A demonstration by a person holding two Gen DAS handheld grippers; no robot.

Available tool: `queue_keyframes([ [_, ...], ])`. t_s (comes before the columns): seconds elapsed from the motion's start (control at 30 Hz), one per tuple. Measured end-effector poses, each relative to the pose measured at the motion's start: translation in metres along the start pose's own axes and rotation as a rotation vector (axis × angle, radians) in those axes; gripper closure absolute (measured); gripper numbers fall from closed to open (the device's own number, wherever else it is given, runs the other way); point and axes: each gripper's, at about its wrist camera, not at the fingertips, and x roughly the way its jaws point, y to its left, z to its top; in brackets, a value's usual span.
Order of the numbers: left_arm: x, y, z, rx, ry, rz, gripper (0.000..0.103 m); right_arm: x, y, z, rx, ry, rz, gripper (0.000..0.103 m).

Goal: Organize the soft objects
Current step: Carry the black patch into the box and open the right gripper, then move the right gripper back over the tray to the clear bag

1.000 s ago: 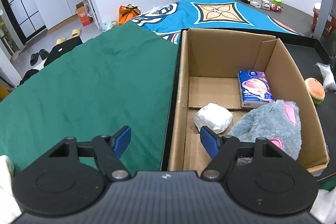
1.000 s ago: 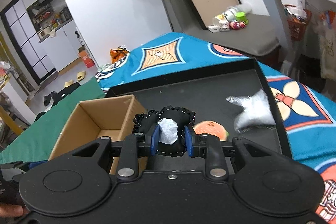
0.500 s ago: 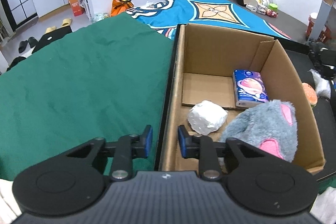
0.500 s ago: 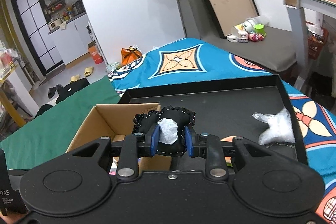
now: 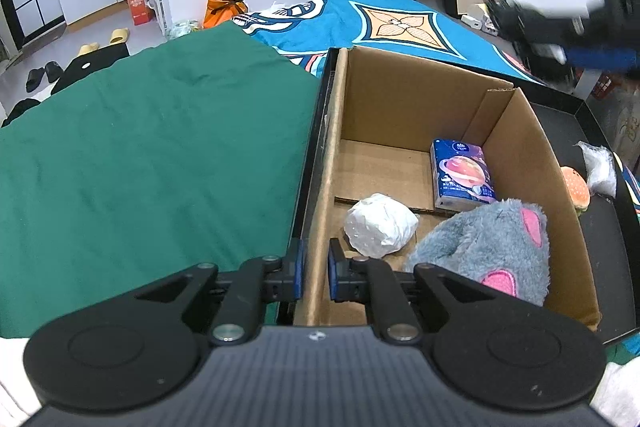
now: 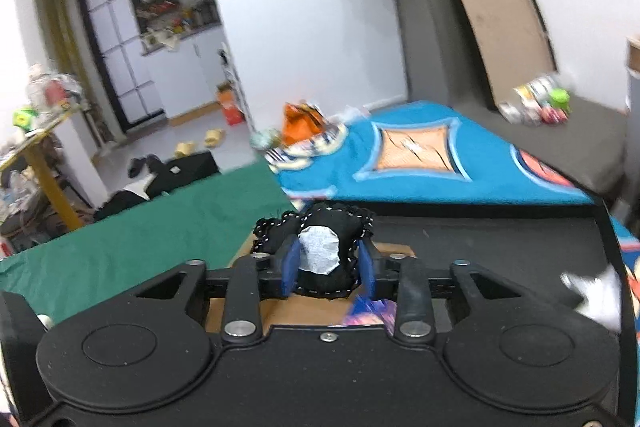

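The left tool (image 5: 316, 273) has pinched the cardboard box (image 5: 400, 115) wall; the right tool (image 6: 327, 269), squeezing a black plush (image 6: 320, 231), now hovers above it.

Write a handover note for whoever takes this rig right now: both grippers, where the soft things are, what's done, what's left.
Left gripper: shut on the cardboard box, pinching its near left wall.
Right gripper: shut on the black stitched toy, carried in the air above the box.
In the box: white wrapped bundle, tissue pack, grey plush.
On the black tray, outside the box: burger toy and white crinkled bag.
Left: drop the black toy in the box, then probably fetch the burger and the bag.
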Motion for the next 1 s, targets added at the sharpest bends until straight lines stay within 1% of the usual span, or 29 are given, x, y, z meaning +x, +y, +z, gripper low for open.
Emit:
queue_keyframes([
  [0.07,-0.001,0.0,0.0,0.001,0.001,0.001,0.092,-0.002,0.005,0.004,-0.015,-0.024,-0.001,0.033],
  [0.13,0.0,0.0,0.0,0.005,0.004,0.004,0.092,-0.006,0.006,0.005,-0.03,-0.04,0.001,0.03],
  [0.2,0.0,-0.001,0.0,0.006,0.01,0.008,0.091,-0.008,0.004,0.004,-0.027,-0.031,0.0,0.027],
  [0.3,0.0,-0.003,0.001,0.011,0.011,0.016,0.09,-0.009,-0.007,0.0,0.0,-0.008,-0.019,0.026],
  [0.33,-0.001,-0.005,0.001,0.018,0.01,0.017,0.088,-0.009,-0.008,-0.003,0.009,-0.003,-0.027,0.026],
  [0.4,-0.002,-0.008,0.0,0.028,0.011,0.019,0.087,-0.011,-0.015,-0.01,0.031,0.009,-0.043,0.026],
  [0.5,-0.003,-0.011,0.001,0.039,0.014,0.037,0.084,-0.015,-0.025,-0.019,0.055,0.026,-0.06,0.026],
  [0.6,-0.004,-0.014,0.003,0.044,0.011,0.043,0.073,-0.019,-0.032,-0.027,0.079,0.038,-0.072,0.025],
  [0.67,-0.006,-0.018,0.005,0.053,0.003,0.051,0.061,-0.022,-0.038,-0.032,0.092,0.043,-0.079,0.024],
  [0.73,-0.007,-0.022,0.006,0.067,-0.005,0.062,0.054,-0.023,-0.044,-0.035,0.104,0.047,-0.085,0.023],
  [0.77,-0.007,-0.024,0.007,0.075,-0.008,0.069,0.051,-0.024,-0.047,-0.036,0.109,0.048,-0.089,0.022],
  [1.0,-0.006,-0.039,0.011,0.109,-0.013,0.101,0.043,-0.028,-0.065,-0.045,0.137,0.051,-0.107,0.018],
])
